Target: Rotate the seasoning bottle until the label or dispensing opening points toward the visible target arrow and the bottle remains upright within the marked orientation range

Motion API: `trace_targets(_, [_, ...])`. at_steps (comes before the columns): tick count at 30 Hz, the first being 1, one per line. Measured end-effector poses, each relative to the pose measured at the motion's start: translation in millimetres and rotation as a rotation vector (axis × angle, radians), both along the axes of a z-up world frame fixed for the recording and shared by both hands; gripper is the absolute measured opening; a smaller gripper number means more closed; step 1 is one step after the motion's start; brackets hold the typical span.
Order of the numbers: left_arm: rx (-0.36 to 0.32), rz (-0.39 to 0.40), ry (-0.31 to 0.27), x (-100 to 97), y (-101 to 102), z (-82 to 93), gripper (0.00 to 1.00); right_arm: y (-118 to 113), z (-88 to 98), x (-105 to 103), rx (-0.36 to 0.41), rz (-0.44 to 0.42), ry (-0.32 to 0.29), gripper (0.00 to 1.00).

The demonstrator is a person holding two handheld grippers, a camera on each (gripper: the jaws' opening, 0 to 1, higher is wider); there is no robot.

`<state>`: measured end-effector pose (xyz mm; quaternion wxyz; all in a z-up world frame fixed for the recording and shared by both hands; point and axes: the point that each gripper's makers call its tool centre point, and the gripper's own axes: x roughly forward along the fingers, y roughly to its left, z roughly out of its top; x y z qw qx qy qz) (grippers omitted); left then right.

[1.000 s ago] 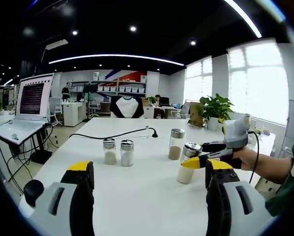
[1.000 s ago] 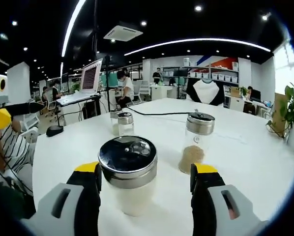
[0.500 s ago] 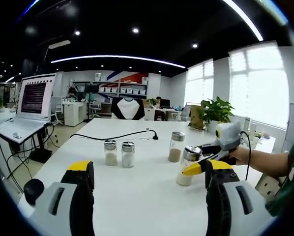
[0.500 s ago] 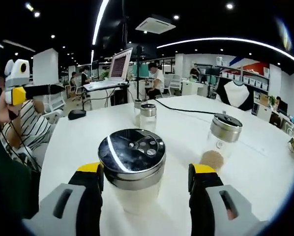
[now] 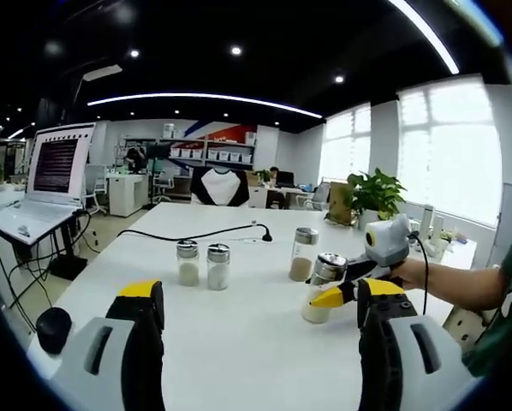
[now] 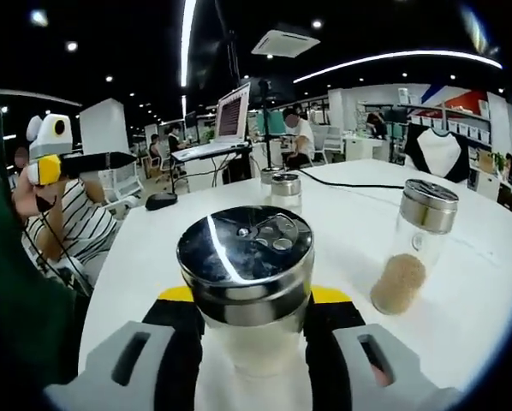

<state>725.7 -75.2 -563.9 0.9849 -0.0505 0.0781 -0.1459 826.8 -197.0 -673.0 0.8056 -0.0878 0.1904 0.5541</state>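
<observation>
A glass seasoning bottle (image 6: 246,291) with a shiny perforated metal lid and white powder stands upright on the white table (image 6: 470,282). My right gripper (image 6: 247,300) is shut on its body, the yellow-tipped jaws pressed to both sides. In the left gripper view the same bottle (image 5: 321,287) stands at the right, held by the right gripper (image 5: 342,294) in a person's hand. My left gripper (image 5: 256,300) hovers open over the bare table (image 5: 239,334), holding nothing. No arrow mark is visible.
A bottle with brown powder (image 6: 414,244) (image 5: 302,253) stands beside the held one. Two small shakers (image 5: 199,264) (image 6: 279,188) stand further off. A black cable (image 5: 196,235) crosses the table. A laptop (image 5: 42,184), a black mouse (image 5: 52,325) and a potted plant (image 5: 373,193) sit around.
The right gripper's jaws have closed onto the seasoning bottle, which was loose between them before. The right view has swung, showing more of the person and laptop. The left gripper stayed open.
</observation>
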Motion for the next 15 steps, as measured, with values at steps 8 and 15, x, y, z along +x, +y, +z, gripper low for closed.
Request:
trace_targets(8, [-0.004,-0.008,0.004,1.0,-2.5,-1.1,0.99,-1.9,0.5,1.3,0.004,-0.011,-0.017,0.44])
trace_targets(15, [0.006,-0.007,0.005,2.3,-1.8,-1.2,1.0,-3.0,0.7,2.0,0.006,-0.014,-0.022,0.44])
